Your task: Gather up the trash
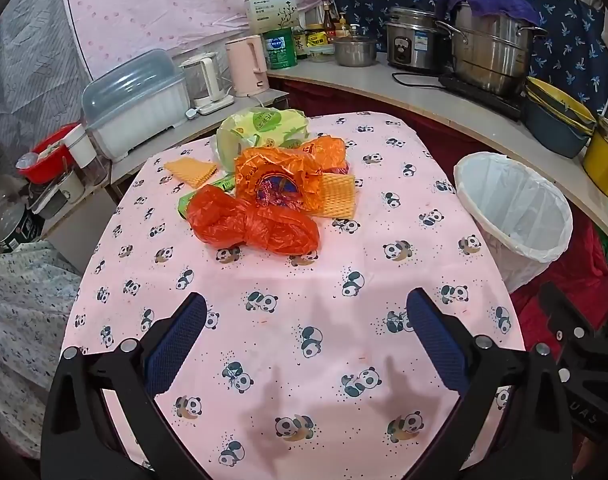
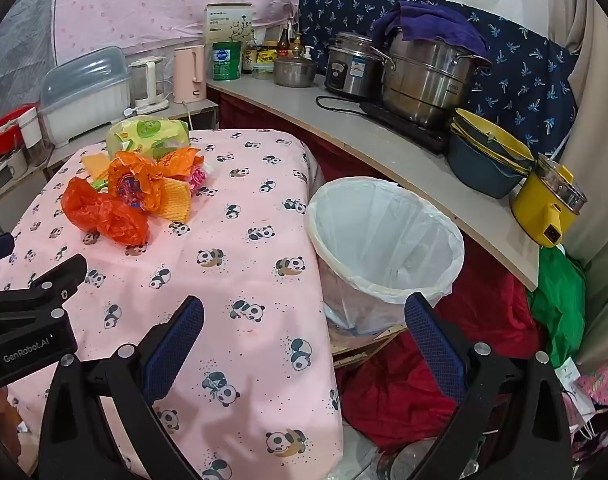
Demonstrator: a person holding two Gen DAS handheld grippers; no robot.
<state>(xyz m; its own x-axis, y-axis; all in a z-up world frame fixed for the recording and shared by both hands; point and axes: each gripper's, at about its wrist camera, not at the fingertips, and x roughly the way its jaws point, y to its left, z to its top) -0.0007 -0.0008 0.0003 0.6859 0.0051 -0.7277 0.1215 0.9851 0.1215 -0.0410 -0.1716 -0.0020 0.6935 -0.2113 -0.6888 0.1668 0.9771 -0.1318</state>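
Note:
A pile of trash lies at the far middle of the pink panda tablecloth (image 1: 288, 344): a red-orange plastic bag (image 1: 252, 224), an orange wrapper (image 1: 276, 180), two yellow wafer-like pieces (image 1: 336, 196) and a green packet (image 1: 264, 128). The pile also shows in the right wrist view (image 2: 120, 196). A white-lined trash bin (image 1: 516, 208) stands off the table's right edge (image 2: 384, 240). My left gripper (image 1: 306, 340) is open and empty above the near table. My right gripper (image 2: 304, 340) is open and empty over the table's right edge, near the bin.
A counter (image 2: 384, 140) curves behind and right, with steel pots (image 2: 428, 80), a rice cooker (image 2: 352, 68), kettles (image 1: 248, 64), stacked bowls (image 2: 488, 160) and a yellow pot (image 2: 548, 204). A dish box (image 1: 136, 104) stands left. Red cloth (image 2: 404, 380) lies on the floor.

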